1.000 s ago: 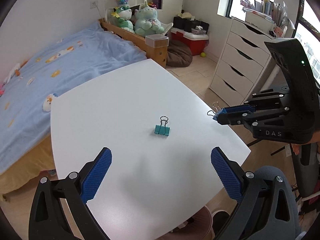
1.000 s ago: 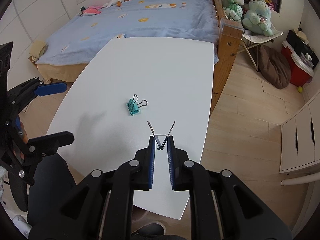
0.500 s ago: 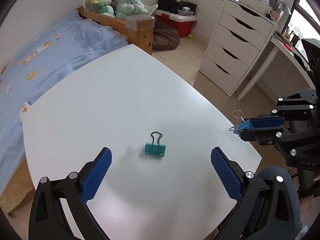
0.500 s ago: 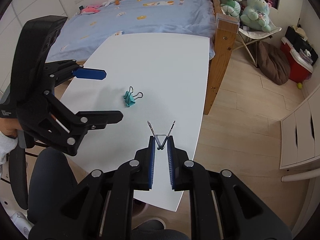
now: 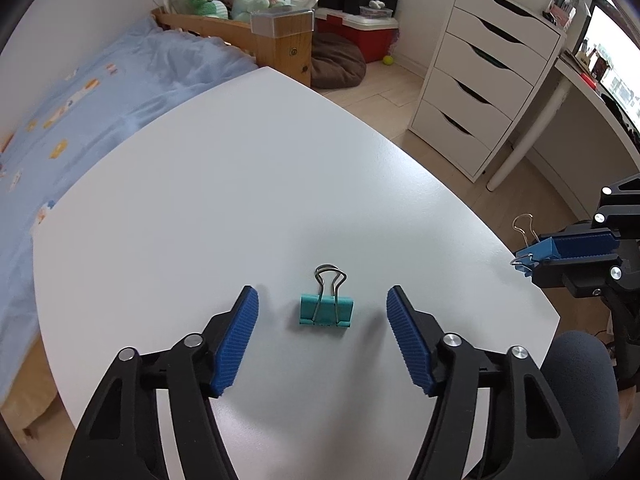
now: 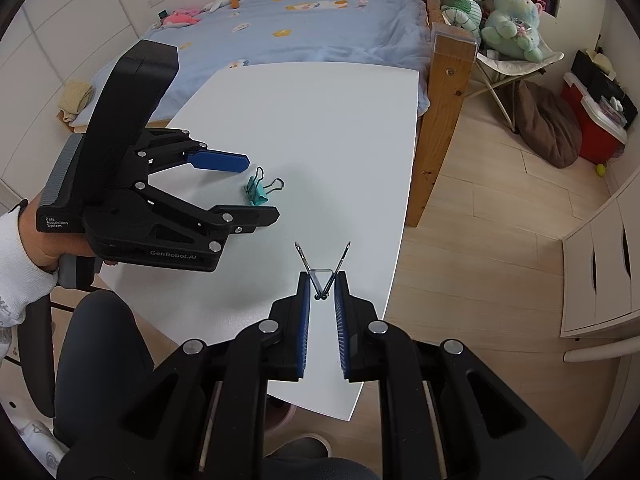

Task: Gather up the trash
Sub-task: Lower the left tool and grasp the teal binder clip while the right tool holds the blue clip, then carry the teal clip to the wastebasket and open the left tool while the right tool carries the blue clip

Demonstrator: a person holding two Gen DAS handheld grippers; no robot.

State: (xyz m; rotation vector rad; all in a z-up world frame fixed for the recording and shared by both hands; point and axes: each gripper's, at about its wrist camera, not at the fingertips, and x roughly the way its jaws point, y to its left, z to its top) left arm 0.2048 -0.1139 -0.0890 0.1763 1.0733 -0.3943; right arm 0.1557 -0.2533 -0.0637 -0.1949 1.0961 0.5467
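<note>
Two binder clips show over the white table point(image 5: 248, 184). Between the fingers of the left gripper point(image 5: 322, 312), whose jaws are closing with their blue pads point(image 5: 236, 344) not yet touching it, a teal clip point(image 5: 326, 309) lies flat on the tabletop, its wire handles pointing away from the fingers. Off to the right, past the table's edge, the right gripper point(image 6: 322, 280) is clamped on a blue clip point(image 5: 538, 249), wire handles sticking out beyond the fingertips.
</note>
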